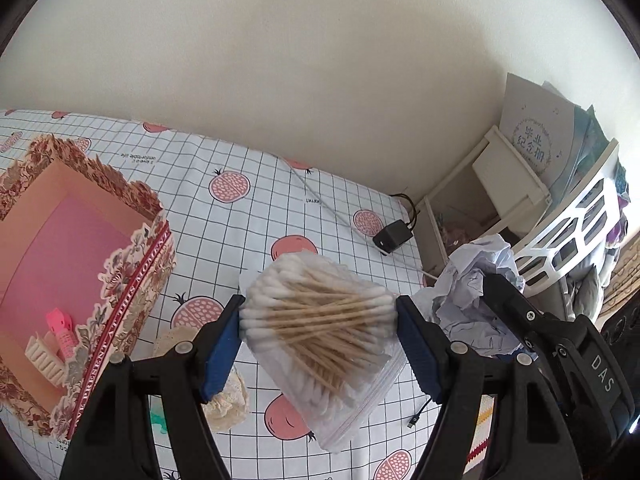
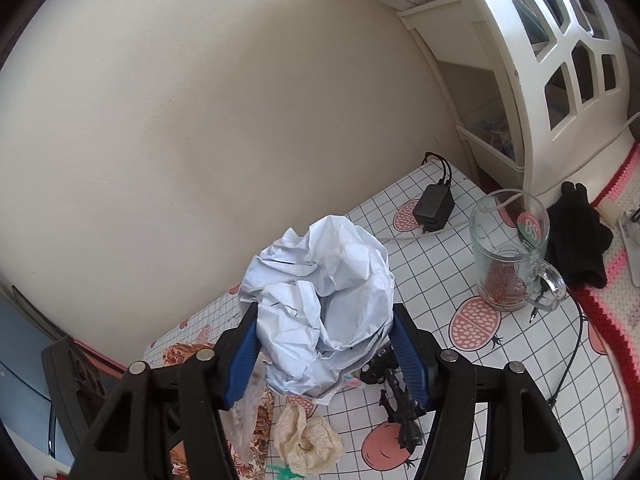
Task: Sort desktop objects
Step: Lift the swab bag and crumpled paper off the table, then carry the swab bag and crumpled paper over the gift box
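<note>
Left gripper (image 1: 320,316) clamping swab bag (image 1: 320,328), right gripper (image 2: 324,344) clamping paper wad (image 2: 320,300), both hanging above tablecloth (image 1: 280,208).

One bag of cotton swabs (image 1: 320,332); one crumpled paper ball (image 2: 320,308); one floral box (image 1: 80,264); one glass mug (image 2: 512,252); one black charger (image 2: 434,206); two hair clips (image 1: 52,344) in the box; one black glove (image 2: 580,236).

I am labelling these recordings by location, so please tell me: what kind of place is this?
Most likely a desk in a home, perhaps a bedroom or study. A fruit-print checked tablecloth covers the surface, a white desktop shelf holds a booklet and small drawers, and a glass mug and phone charger lie about.
</note>
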Tool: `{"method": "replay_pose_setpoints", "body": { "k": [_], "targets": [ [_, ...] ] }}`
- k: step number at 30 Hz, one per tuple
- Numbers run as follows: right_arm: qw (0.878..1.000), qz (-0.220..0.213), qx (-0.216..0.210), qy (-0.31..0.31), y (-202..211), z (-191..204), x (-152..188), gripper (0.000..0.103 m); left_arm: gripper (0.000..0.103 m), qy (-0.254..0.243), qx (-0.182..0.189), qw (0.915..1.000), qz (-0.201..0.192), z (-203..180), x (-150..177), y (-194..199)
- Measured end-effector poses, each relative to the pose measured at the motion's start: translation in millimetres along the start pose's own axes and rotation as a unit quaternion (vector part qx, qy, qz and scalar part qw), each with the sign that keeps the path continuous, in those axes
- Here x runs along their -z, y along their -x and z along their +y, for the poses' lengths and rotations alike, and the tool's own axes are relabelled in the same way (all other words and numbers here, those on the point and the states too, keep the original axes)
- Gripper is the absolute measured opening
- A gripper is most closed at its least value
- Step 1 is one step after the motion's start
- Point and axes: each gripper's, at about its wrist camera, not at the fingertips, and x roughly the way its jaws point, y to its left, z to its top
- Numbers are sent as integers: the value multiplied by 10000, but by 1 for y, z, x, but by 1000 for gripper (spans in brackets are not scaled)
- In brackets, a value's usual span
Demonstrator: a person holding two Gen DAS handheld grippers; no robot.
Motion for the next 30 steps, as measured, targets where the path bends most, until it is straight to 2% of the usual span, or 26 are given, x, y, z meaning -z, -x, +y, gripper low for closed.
{"method": "replay_pose_setpoints", "body": {
  "k": [16, 25, 30],
  "targets": [
    [9988, -59, -447, 194, 5, 51, 16, 66, 75, 440, -166, 9972, -573, 40, -12, 50],
    [9970, 86, -666, 392, -8, 83, 34, 66, 75, 770, -246, 9934, -809, 72, -18, 73],
    [9953, 190, -783, 542, -16, 101, 45, 66, 75, 1148, -360, 9878, -989, 105, -19, 91]
  ]
}}
